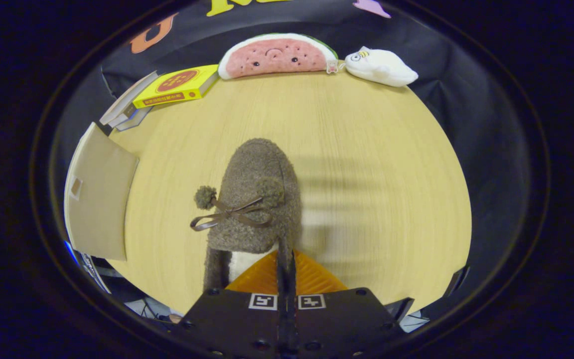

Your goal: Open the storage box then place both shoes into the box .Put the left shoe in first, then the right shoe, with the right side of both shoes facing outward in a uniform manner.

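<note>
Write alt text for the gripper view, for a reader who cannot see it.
The tongs are closed on the collar edge of a fuzzy brown shoe with pom-poms and a ribbon bow, its toe pointing away over a light wooden table. At the far edge lie a yellow book, a watermelon plush and a white plush; a beige box flap stands beside the shoe.

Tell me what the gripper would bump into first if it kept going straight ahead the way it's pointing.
The gripper is shut on the brown fuzzy shoe's rim. Carried straight on, the shoe would probably meet the watermelon plush at the table's far edge, though depth is unclear.
</note>
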Motion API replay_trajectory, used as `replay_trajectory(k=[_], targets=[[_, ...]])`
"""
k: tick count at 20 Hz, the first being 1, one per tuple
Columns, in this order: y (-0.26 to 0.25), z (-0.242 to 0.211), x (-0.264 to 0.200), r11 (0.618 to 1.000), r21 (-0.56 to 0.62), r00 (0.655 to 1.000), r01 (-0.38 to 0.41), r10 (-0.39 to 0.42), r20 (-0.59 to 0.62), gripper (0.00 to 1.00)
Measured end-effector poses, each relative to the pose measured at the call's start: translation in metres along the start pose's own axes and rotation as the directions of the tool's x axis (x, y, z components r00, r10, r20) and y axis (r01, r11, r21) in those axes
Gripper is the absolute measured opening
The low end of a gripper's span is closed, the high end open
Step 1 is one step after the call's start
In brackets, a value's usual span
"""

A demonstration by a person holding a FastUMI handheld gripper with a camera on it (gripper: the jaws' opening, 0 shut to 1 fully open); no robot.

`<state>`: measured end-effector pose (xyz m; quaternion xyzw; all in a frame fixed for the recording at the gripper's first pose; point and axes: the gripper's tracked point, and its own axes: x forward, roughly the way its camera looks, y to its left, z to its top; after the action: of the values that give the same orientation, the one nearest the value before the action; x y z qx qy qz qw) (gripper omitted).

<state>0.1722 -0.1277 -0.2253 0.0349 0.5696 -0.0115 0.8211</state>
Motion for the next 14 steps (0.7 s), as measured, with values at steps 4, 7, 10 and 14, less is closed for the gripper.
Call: replay_trajectory(k=[4, 7, 10, 14], targets=[[0.018, -0.002, -0.034, 0.999, 0.034, 0.999, -0.033, 0.032, 0.028, 0.01], [0.045, 0.006, -0.072, 0.996, 0.057, 0.995, -0.073, 0.069, 0.078, 0.00], [0.079, 0.017, -0.117, 0.994, 0.049, 0.986, -0.098, 0.090, 0.141, 0.01], [0.147, 0.024, -0.164, 0.983, 0.022, 0.970, -0.185, 0.178, 0.166, 0.00]])
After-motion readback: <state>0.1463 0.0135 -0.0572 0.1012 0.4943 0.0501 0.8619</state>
